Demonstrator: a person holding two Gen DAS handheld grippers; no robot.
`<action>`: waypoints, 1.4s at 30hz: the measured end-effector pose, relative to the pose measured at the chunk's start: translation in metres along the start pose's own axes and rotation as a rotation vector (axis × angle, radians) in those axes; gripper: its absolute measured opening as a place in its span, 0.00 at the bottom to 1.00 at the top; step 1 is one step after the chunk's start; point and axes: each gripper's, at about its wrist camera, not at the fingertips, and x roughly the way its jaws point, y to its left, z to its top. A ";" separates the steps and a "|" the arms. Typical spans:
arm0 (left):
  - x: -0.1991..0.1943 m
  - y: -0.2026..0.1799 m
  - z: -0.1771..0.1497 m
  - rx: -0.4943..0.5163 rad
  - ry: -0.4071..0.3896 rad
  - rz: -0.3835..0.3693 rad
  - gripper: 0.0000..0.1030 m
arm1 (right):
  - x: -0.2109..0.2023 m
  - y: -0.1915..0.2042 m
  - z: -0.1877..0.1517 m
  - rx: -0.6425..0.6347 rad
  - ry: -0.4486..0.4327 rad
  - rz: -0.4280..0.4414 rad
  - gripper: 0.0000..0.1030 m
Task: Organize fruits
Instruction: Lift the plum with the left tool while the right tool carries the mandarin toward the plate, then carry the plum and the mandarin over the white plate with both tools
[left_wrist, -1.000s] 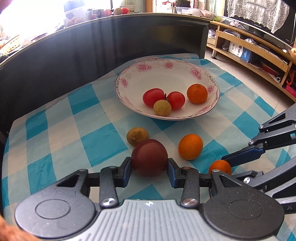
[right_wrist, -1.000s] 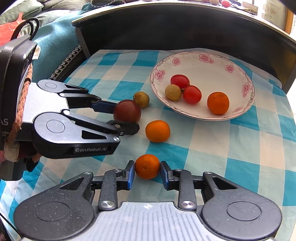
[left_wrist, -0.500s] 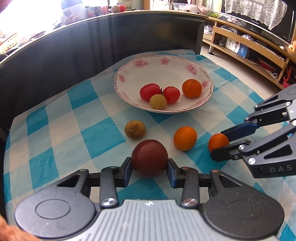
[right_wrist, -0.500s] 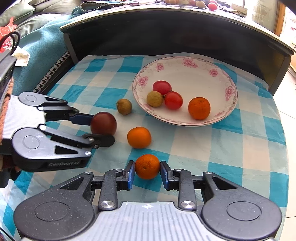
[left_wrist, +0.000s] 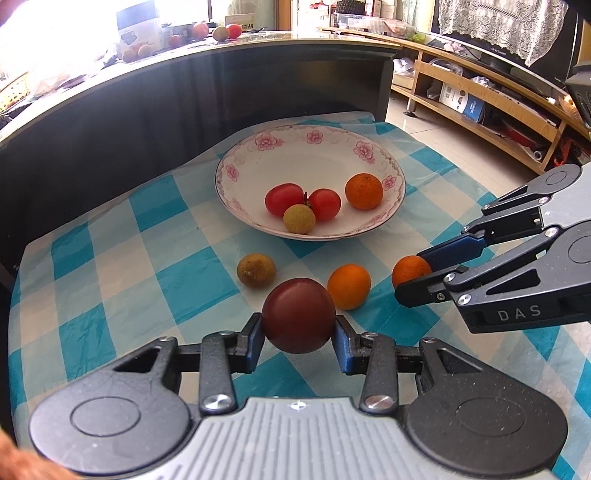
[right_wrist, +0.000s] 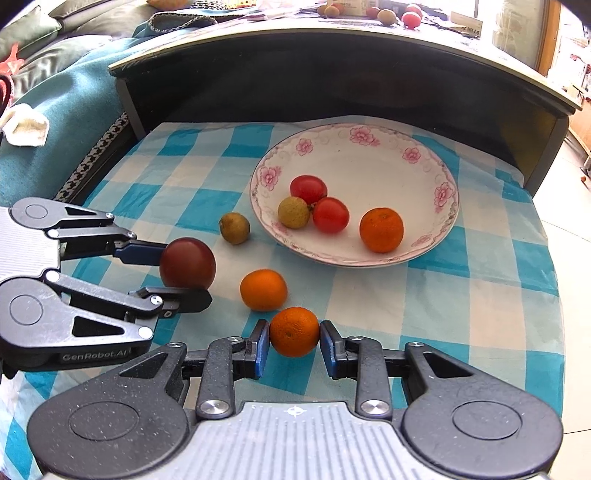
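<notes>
Both pick-ups made, carry to the plate pending. Nearest me, my left gripper (left_wrist: 298, 341) is clamped on a dark red fruit (left_wrist: 298, 315), its blue pads pressed to either flank; my right gripper (right_wrist: 294, 342) is closed to a narrow gap on a small orange (right_wrist: 294, 331). Both fruits appear to hang clear of the checked cloth (right_wrist: 461, 295) covering the worktop, though I cannot be sure of the gap. Just beyond the right gripper's tips a second orange (right_wrist: 263, 290) lies loose, and farther ahead to the left a brownish round fruit (right_wrist: 234, 228). Farthest stands the flowered plate (right_wrist: 369, 155), holding two red tomatoes, a pale yellowish fruit and an orange. I judge the next move to be carrying both loads forward over the rim and lowering them onto bare plate before opening, one gripper at a time to avoid crowding.
</notes>
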 end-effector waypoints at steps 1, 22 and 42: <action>0.000 0.000 0.001 0.000 -0.001 0.000 0.46 | 0.000 0.000 0.000 0.001 -0.002 -0.001 0.24; -0.009 -0.001 0.013 -0.019 -0.043 -0.011 0.46 | -0.005 -0.005 0.008 0.025 -0.029 -0.010 0.24; -0.002 -0.007 0.041 -0.039 -0.100 0.008 0.46 | -0.006 -0.017 0.027 0.076 -0.092 -0.039 0.24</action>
